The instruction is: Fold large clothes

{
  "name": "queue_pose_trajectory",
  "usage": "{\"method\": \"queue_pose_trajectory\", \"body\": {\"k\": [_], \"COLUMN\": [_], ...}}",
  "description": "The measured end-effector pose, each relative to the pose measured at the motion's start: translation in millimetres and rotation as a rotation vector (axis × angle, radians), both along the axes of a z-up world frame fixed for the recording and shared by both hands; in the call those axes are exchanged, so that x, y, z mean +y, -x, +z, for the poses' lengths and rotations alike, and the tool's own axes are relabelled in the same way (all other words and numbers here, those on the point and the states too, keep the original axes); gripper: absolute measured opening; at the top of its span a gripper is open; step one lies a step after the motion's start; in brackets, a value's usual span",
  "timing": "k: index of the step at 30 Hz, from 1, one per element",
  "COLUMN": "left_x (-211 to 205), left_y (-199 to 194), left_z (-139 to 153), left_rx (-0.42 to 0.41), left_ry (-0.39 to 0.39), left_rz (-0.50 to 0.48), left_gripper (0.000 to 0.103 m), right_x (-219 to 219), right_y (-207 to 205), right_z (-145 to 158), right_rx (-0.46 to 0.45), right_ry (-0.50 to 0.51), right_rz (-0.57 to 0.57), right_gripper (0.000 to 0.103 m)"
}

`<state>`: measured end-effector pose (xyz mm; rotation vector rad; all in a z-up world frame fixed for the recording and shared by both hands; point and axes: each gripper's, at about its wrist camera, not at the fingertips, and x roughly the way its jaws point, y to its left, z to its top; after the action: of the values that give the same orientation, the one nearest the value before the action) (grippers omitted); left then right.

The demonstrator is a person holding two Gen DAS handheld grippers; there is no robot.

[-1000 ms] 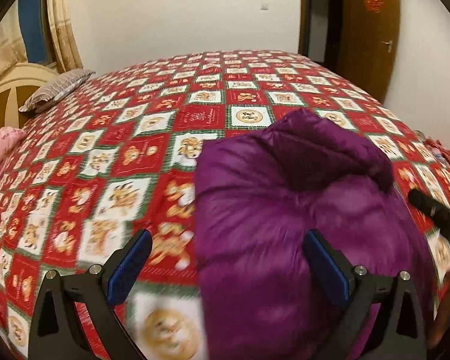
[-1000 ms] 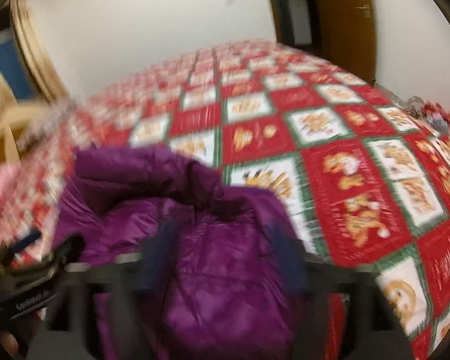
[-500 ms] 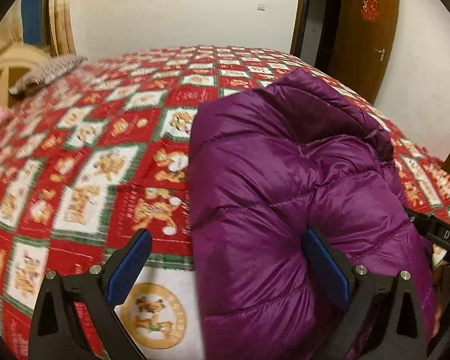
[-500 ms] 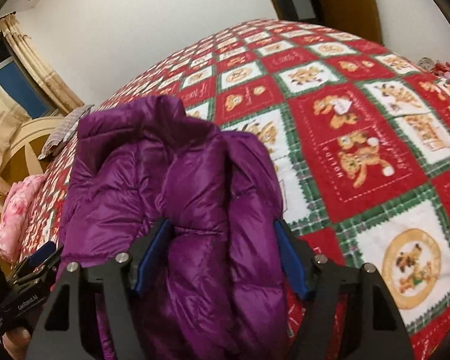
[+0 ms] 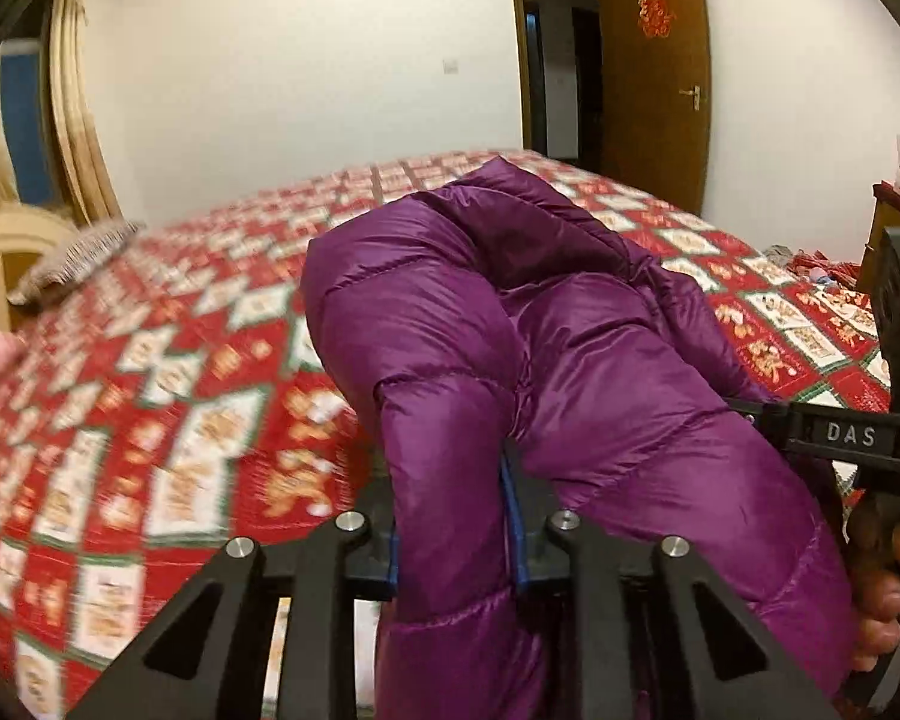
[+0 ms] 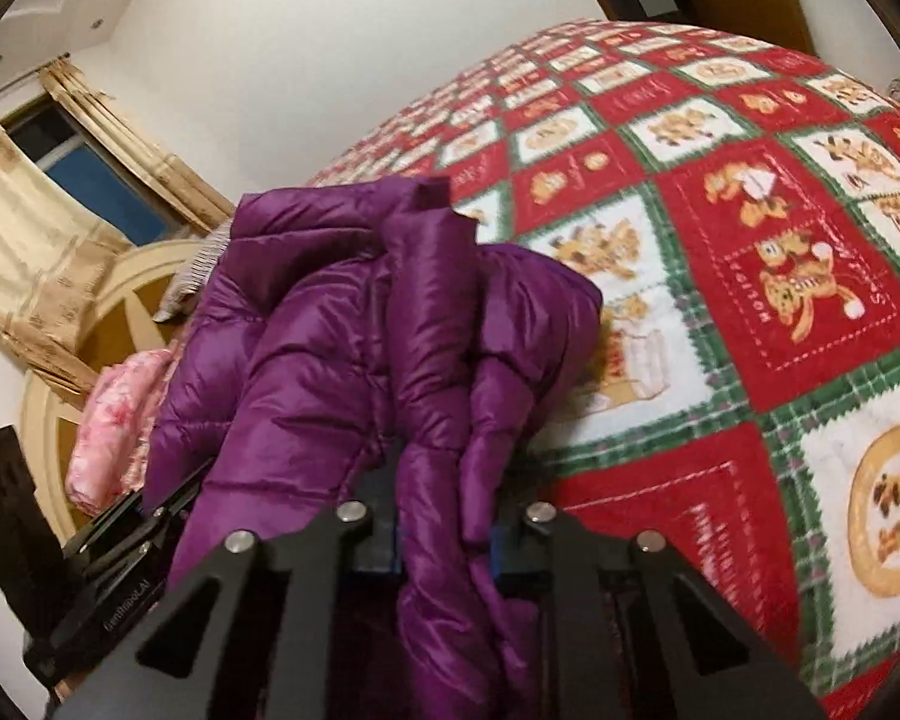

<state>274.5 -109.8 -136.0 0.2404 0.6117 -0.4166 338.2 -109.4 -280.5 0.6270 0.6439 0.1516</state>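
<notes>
A puffy purple down jacket (image 5: 510,348) lies bunched on the bed, its near hem toward me. My left gripper (image 5: 453,540) is closing, and its blue pads squeeze a thick fold of the jacket's near edge. In the right wrist view the same jacket (image 6: 354,336) rises in a heap. My right gripper (image 6: 444,546) is closing too, with a fold of the purple fabric pinched between its pads. The right tool and the hand holding it (image 5: 882,588) show at the right edge of the left wrist view. The left tool (image 6: 108,546) shows at the lower left of the right wrist view.
A red, white and green bear-patterned blanket (image 6: 780,300) covers the wide bed. A striped pillow (image 5: 72,258) and a pink bundle (image 6: 114,414) lie by the cream headboard (image 6: 120,300). A brown door (image 5: 654,66) stands open behind the bed. Curtains (image 6: 36,228) hang at the window.
Both grippers went from wide open around the jacket's near edge to clamped on folds of it. The left gripper slid right, and the jacket edge now bunches up between the pads.
</notes>
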Motion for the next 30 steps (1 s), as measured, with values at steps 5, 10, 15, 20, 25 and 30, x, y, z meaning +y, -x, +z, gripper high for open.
{"method": "queue_pose_trajectory", "body": {"k": [5, 10, 15, 20, 25, 30], "left_x": [43, 81, 124, 152, 170, 184], "left_y": [9, 17, 21, 19, 15, 7], "left_z": [31, 52, 60, 53, 42, 25], "left_rx": [-0.049, -0.109, -0.121, -0.105, -0.081, -0.051], "left_ry": [0.019, 0.004, 0.02, 0.018, 0.022, 0.026], "left_rz": [0.052, 0.119, 0.189, 0.243, 0.278, 0.3], "left_gripper": [0.022, 0.021, 0.02, 0.02, 0.02, 0.02], "right_x": [28, 75, 113, 144, 163, 176], "right_y": [-2, -19, -37, -53, -62, -69], "right_z": [33, 53, 67, 72, 64, 55], "right_rx": [-0.07, -0.105, -0.127, -0.125, -0.103, -0.073], "right_ry": [-0.005, 0.007, 0.023, 0.048, 0.067, 0.089], "right_rz": [0.066, 0.15, 0.223, 0.276, 0.307, 0.323], "right_gripper": [0.021, 0.021, 0.021, 0.02, 0.02, 0.02]}}
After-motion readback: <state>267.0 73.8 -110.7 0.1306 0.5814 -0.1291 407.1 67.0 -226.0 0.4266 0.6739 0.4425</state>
